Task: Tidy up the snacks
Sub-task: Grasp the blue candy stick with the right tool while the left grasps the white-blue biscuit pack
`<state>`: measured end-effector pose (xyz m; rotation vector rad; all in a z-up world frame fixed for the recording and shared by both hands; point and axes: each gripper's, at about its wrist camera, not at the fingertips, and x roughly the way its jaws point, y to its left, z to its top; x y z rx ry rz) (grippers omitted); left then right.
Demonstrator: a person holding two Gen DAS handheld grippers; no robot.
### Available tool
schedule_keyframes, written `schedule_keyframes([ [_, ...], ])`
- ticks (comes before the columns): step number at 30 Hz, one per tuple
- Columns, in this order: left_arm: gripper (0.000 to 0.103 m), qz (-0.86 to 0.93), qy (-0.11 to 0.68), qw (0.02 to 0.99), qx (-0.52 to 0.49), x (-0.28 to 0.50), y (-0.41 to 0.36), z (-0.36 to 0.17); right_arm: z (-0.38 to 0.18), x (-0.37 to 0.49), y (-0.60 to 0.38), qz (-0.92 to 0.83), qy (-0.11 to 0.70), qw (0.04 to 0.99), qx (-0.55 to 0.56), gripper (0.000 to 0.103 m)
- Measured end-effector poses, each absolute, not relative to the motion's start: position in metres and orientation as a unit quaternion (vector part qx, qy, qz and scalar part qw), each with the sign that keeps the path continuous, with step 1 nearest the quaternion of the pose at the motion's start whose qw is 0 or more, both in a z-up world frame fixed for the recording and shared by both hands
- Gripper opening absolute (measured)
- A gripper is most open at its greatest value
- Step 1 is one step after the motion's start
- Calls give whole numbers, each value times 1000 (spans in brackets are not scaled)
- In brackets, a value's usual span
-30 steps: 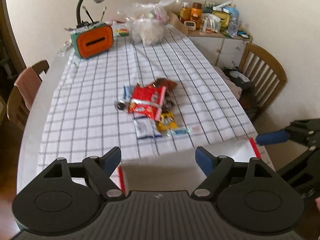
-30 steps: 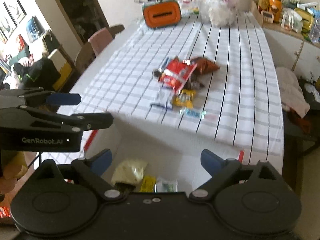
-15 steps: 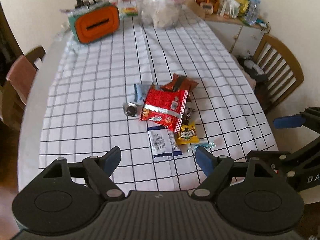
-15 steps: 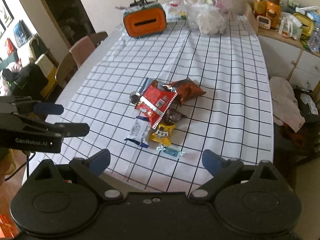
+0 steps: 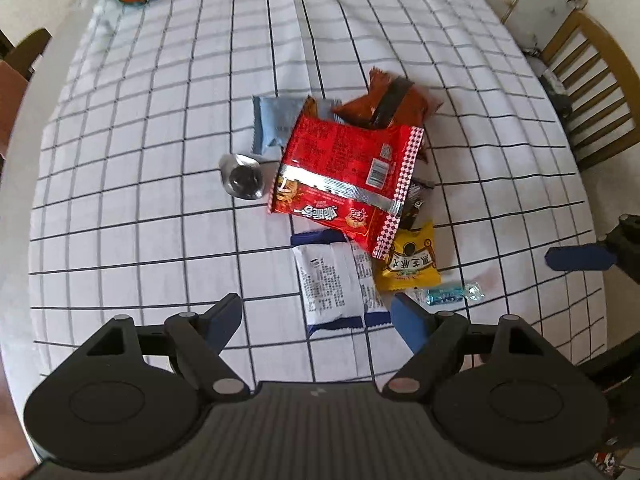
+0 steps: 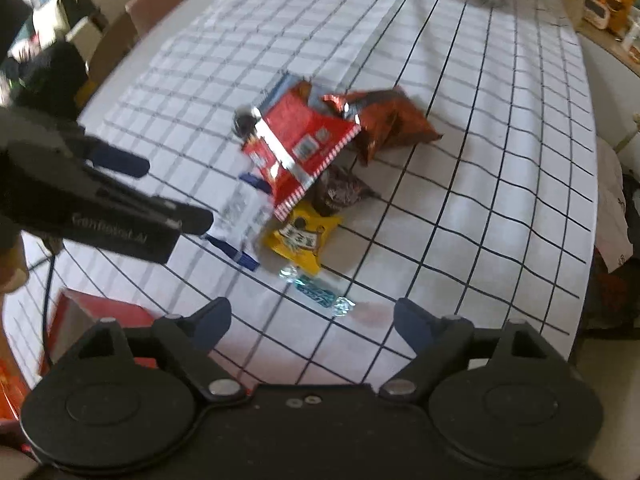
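Now both views sit much closer over the snack pile [image 5: 352, 200] than a second ago, when the lamp, the far wall and the near table edge with a white box were in frame; the pile fills the middle of the checked cloth on the table [image 5: 140, 208], well in from its edges.

Over the table the left gripper [image 5: 316, 312] points steeply down, its fingers [image 5: 224, 320] wide apart as before and holding nothing. The white-and-blue packet [image 5: 332, 280] lies between and just beyond the blue tips, not touching either that I can tell.

Near it, the right gripper [image 6: 312, 320] has just been narrowing its jaws; the fingers [image 6: 412, 324] remain well apart and empty, with bare cloth between them. A small teal wrapped candy [image 6: 320, 290] lies just ahead of the gap.

At the centre, the red packet [image 5: 344, 176] lies tilted over a pale blue packet [image 5: 276, 124], a brown bag [image 5: 392, 100] and a dark wrapper [image 6: 340, 192]; a yellow packet [image 5: 408, 260] lies at its near corner, and a silver round wrapper [image 5: 242, 178] sits just beside its other side.
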<state>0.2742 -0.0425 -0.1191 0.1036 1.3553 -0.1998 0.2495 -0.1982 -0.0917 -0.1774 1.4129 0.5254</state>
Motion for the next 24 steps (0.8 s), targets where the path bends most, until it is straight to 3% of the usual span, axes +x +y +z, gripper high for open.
schedule_keyframes([
  [13, 82, -72, 667, 742, 2, 303, -48, -167, -142, 264, -172, 282, 655, 684, -151, 69],
  [24, 80, -52, 672, 739, -16, 305, -45, -184, -163, 255, -155, 304, 637, 676, -212, 44],
])
